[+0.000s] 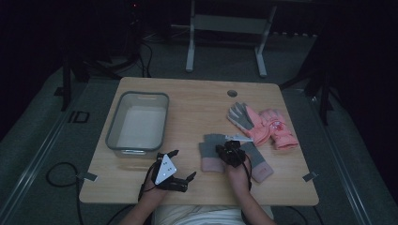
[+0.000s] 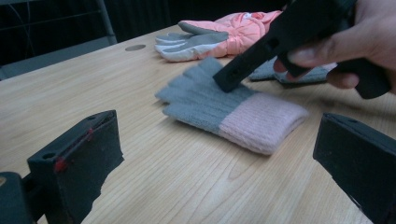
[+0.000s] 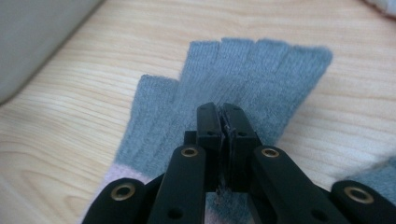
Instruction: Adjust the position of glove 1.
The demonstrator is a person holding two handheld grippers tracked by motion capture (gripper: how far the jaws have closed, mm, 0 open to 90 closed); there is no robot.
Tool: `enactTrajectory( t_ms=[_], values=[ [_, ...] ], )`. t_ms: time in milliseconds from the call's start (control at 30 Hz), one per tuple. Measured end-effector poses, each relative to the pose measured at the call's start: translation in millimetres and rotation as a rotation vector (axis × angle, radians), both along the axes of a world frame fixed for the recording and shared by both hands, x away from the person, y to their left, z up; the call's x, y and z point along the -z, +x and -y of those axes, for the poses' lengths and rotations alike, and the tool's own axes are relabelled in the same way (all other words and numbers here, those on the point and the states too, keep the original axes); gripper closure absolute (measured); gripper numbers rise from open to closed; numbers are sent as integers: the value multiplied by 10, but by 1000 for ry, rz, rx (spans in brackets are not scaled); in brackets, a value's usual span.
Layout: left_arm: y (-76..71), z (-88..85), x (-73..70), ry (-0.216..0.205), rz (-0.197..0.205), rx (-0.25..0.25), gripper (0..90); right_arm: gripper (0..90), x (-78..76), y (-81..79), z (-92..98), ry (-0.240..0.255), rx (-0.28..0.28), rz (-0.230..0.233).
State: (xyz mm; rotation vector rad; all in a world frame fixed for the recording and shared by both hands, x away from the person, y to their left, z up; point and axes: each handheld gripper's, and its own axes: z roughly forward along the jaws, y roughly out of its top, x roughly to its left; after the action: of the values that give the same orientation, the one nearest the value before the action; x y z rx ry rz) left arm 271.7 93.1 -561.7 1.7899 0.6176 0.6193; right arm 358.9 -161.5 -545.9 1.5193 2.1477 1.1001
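A grey knit glove with a pink cuff (image 1: pixel 210 152) (image 2: pixel 219 105) (image 3: pixel 261 70) lies flat on the wooden table (image 1: pixel 197 108). My right gripper (image 1: pixel 230 152) (image 3: pixel 223 112) is shut, its jaws pressed together, and nothing shows between them. Its tip (image 2: pixel 229 79) points down at the grey part of the glove and seems to touch the fabric. A second knit glove (image 1: pixel 259 165) (image 2: pixel 273 72) lies just right of it. My left gripper (image 1: pixel 183 165) (image 2: pixel 217 168) rests low near the table's front edge, open and holding nothing, and faces the glove's cuff.
A grey plastic bin (image 1: pixel 111 131) (image 3: pixel 37 32) stands on the left half of the table. Two pink winter gloves with grey palms (image 1: pixel 244 119) (image 2: pixel 219 32) lie at the back right. A cable hole (image 1: pixel 232 93) is near the far edge.
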Motion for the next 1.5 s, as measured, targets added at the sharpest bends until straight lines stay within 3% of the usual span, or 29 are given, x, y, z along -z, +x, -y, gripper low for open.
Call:
enactTrajectory(
  t_ms=[300, 433, 600, 833, 1000, 1167, 1300, 1400, 1500],
  values=[
    [-3, 1, 0, 1, 3, -4, 6, 836, 92, 16, 11, -1, -10, 6],
    [-1, 1, 0, 1, 2, -3, 6, 758, 38, 22, 44, 19, -32, 4],
    [-4, 1, 2, -5, 0, -2, 6, 700, -119, 3, 141, -59, -94, 105],
    [-7, 10, 2, 0, 5, 3, 6, 662, -332, 68, 573, -80, -203, 188],
    [-3, 6, 1, -2, 2, -1, 6, 672, -387, 94, 1014, -94, -209, 179],
    [-9, 14, 2, 3, 7, -1, 6, 664, -338, 38, 1321, -105, -212, 149],
    [-11, 14, 3, 1, 7, -3, 7, 630, -261, -36, 1431, -122, -236, 132],
    [-10, 14, 2, 3, 7, -5, 6, 630, -198, -99, 1447, -117, -263, 113],
    [-14, 17, 3, 4, 10, -4, 6, 630, -128, -134, 1430, -142, -292, 95]
  ],
)
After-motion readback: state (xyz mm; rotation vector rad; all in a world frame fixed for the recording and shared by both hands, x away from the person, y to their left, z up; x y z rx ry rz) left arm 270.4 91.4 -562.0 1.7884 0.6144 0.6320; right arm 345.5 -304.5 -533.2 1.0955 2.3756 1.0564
